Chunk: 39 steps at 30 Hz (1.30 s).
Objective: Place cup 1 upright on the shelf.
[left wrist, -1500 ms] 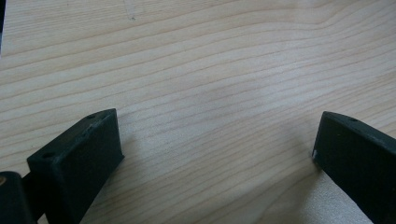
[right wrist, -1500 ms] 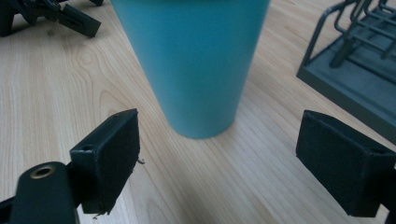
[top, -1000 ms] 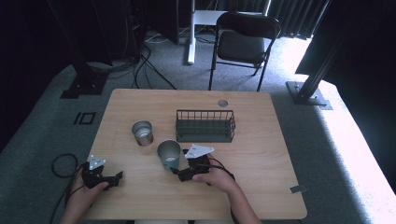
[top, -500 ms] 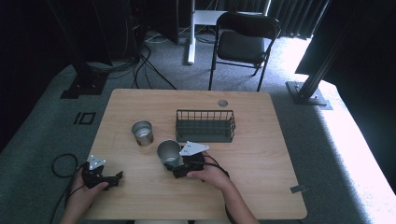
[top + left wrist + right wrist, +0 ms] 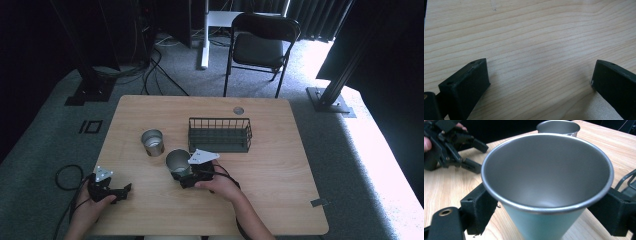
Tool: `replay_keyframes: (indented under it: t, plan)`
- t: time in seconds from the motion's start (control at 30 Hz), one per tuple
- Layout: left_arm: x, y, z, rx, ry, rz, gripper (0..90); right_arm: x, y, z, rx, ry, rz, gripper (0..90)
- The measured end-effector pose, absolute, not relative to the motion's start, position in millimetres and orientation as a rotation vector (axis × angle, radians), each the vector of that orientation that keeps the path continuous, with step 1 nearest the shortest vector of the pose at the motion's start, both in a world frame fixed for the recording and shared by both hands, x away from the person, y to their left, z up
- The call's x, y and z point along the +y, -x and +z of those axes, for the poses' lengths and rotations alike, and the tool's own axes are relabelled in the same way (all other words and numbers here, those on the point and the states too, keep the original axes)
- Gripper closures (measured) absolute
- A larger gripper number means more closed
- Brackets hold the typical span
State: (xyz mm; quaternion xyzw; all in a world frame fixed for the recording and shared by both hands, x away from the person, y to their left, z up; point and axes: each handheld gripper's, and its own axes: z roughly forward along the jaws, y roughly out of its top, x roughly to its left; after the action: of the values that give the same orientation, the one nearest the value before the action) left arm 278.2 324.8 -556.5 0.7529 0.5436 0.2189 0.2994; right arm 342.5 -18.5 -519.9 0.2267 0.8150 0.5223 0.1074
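Table (image 5: 280, 200) first: I have a broad wooden top to work on, most of it bare, so there is room to move whichever way I choose. Behind it a folding chair (image 5: 262, 47) stands on the carpet, well apart from anything I handle.

Next in size is the wire basket (image 5: 220, 134), sitting near the middle toward the far side. It lies just beyond my right hand (image 5: 220, 186), and in the right gripper view a bit of its wire shows at the right edge, so I judge it the one thing that could catch the cup if I swing that way carelessly.

I have the teal cup (image 5: 544, 195) upright with its steel mouth open to the top, standing on the wood on the near side of the basket. My right gripper (image 5: 187, 175) brackets it low on the wall, one jaw to each side; both look pressed against it, which I read as a pinch meant to lift it straight without tipping.

A second metal cup (image 5: 152, 142) stands just beyond and to the left of the teal one, close enough to knock.

My left gripper (image 5: 120, 191) rests near the table's near left corner, jaws spread wide over bare wood, holding nothing, parked clear of the cups.
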Motion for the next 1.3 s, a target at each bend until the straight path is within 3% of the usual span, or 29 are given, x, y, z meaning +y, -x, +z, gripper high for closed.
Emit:
replay_keyframes:
  t: [0.77, 1.3]
  plan:
    - [325, -278, -556, 1.443, -2.0, 0.581, 1.8, -6, -341, -514, 2.373, -0.677, 1.586, 13.0]
    - [325, -278, -556, 1.443, -2.0, 0.582, 1.8, -11, -343, -485, 2.337, -0.676, 1.628, 13.1]
